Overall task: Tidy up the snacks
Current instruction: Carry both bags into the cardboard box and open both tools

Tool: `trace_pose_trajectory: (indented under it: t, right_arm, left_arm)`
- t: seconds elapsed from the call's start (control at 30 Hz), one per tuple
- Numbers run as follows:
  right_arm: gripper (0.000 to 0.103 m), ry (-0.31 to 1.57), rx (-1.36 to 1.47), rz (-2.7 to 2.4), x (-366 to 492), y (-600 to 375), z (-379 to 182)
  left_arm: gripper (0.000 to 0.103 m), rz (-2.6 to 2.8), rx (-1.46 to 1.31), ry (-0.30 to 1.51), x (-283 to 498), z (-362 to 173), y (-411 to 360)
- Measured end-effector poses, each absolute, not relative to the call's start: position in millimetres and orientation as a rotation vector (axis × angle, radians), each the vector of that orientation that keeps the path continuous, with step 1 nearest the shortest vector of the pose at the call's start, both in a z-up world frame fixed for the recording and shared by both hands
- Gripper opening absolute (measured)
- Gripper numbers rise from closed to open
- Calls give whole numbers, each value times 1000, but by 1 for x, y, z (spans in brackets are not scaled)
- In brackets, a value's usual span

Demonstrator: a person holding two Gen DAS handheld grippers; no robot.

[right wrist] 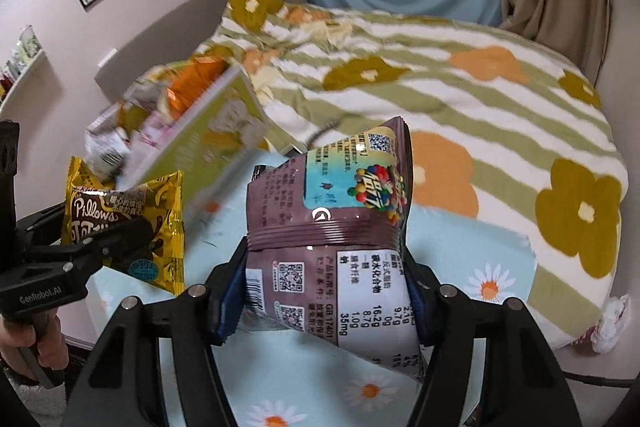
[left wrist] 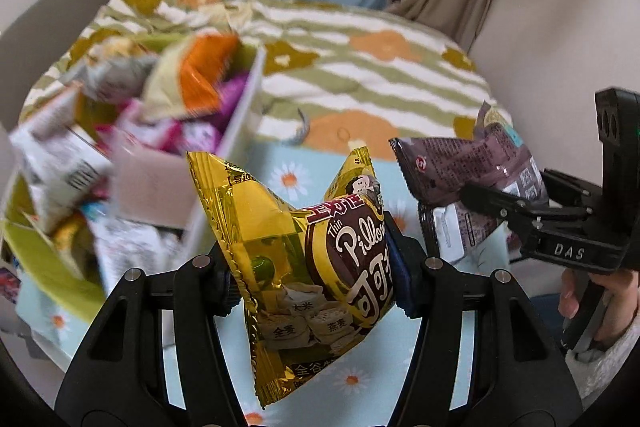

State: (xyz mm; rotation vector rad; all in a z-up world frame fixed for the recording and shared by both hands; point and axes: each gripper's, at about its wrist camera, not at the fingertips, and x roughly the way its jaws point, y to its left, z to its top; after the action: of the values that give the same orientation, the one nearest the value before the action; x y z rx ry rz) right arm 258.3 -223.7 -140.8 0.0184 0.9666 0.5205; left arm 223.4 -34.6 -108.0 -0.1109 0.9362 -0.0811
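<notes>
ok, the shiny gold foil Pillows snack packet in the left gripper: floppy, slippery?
Gold foil Pillows snack packet probably holds shape: it looks air-puffed and dents where the left gripper pinches it. Glossy film is likely slippery. It hangs free without sagging, so probably light.

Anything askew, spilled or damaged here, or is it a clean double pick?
Mostly clean. The left gripper holds a gold snack pack and the right gripper a brown one, which is creased. The snack box is overfilled and jumbled.
</notes>
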Motion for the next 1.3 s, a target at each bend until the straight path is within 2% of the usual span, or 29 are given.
trace_pose_trajectory:
  t: [0.3, 0.73, 0.77, 0.8, 0.83, 0.87, 1.3]
  right_arm:
    - [61, 863, 27, 571, 247, -158, -79]
    - [61, 887, 111, 504, 245, -62, -66]
    - [61, 889, 116, 493, 245, -58, -66]
    - [61, 890, 120, 484, 244, -57, -66]
    - [61, 893, 124, 472, 244, -53, -68]
    - [61, 897, 128, 457, 244, -47, -69]
    - [62, 899, 168, 395, 256, 6, -67]
  left_arm:
    - [57, -46, -121, 880, 219, -64, 50]
    - [58, -202, -30, 963, 235, -84, 124]
    - [60, -214, -22, 971, 237, -87, 125]
    - [72, -224, -15, 978, 238, -92, 128]
    - [93, -223, -5, 978, 240, -95, 131]
    - [101, -212, 5, 973, 240, -97, 135]
    - [103, -221, -6, 894, 224, -74, 199]
